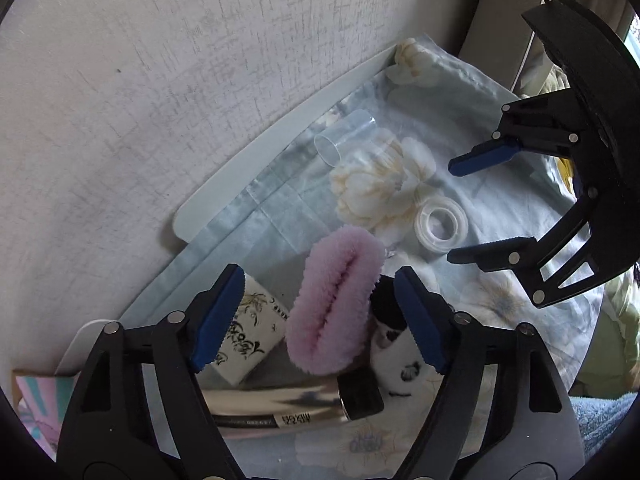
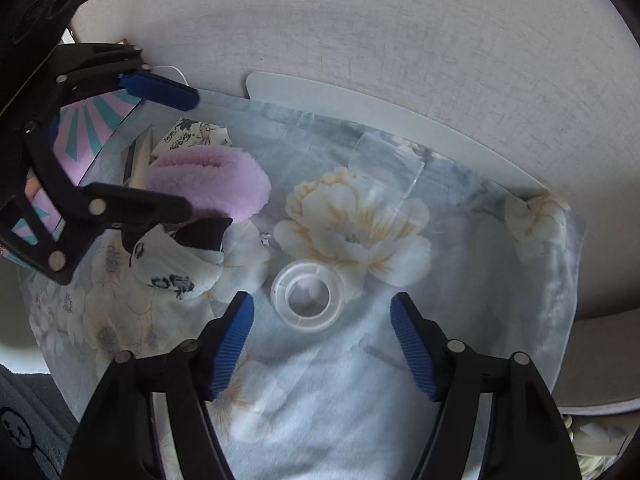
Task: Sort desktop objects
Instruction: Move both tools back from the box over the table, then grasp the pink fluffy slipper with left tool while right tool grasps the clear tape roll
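**Nothing sorted yet, both grippers empty**

Several items scattered over floral blue cloth [image 2: 328, 380]: fluffy pink scrunchie [image 1: 336, 308], clear plastic tape ring [image 2: 306, 298], clear plastic cup [image 1: 344, 138]. Left gripper [image 1: 320, 320] wide open around scrunchie, unclosed; right gripper [image 2: 322, 344] wide open near ring.

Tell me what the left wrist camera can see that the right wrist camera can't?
Only the left wrist view shows the whole silver tube with its black cap and the right gripper from outside. Only the right wrist view shows the left gripper from outside. Both show the pink fluffy scrunchie, the clear tape roll, the clear plastic cup and the flowered cloth.
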A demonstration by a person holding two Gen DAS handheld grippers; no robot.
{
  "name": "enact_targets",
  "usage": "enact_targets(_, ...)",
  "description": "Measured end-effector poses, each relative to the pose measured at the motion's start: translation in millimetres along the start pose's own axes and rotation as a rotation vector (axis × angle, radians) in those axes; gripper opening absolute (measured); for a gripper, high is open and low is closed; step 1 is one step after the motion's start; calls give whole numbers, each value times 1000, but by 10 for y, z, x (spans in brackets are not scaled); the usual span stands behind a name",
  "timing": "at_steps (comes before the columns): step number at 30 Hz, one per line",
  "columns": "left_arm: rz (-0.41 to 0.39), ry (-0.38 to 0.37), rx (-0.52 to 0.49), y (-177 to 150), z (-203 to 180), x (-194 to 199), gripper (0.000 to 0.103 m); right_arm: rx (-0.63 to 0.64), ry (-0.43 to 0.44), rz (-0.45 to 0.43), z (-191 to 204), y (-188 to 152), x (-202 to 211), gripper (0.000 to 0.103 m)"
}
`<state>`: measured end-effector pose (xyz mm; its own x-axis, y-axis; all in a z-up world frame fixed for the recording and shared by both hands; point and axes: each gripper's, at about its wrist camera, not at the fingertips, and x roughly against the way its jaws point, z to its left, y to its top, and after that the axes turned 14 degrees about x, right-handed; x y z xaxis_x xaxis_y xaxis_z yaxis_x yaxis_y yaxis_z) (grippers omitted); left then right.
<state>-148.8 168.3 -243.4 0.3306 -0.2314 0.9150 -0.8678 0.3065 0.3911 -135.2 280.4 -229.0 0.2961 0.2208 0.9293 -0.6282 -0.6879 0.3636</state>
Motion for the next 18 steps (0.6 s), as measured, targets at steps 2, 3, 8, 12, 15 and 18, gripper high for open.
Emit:
enact_targets(2,3,-4,-2,-3,5,-53,69,16,6,5,8,3,-59,61)
enact_targets(3,6,-6,-3,-9,6,-68,65,25,5,8,14,2,-81,60)
enact_targets(8,42,-32,8,-33,24,-168,38,62,-3,2,42,-13,-140,51)
enact_targets(12,38,-50,-5,-67,-11,-171,28,94,8,-17,88,-33,-129,40)
enact_targets(15,40,-57,-10,-72,-35,-155,25,111,4,-20,111,-41,-121,39)
enact_targets(18,33,-61,-6,-73,-28,-104,24,106,11,-24,103,-57,-111,39)
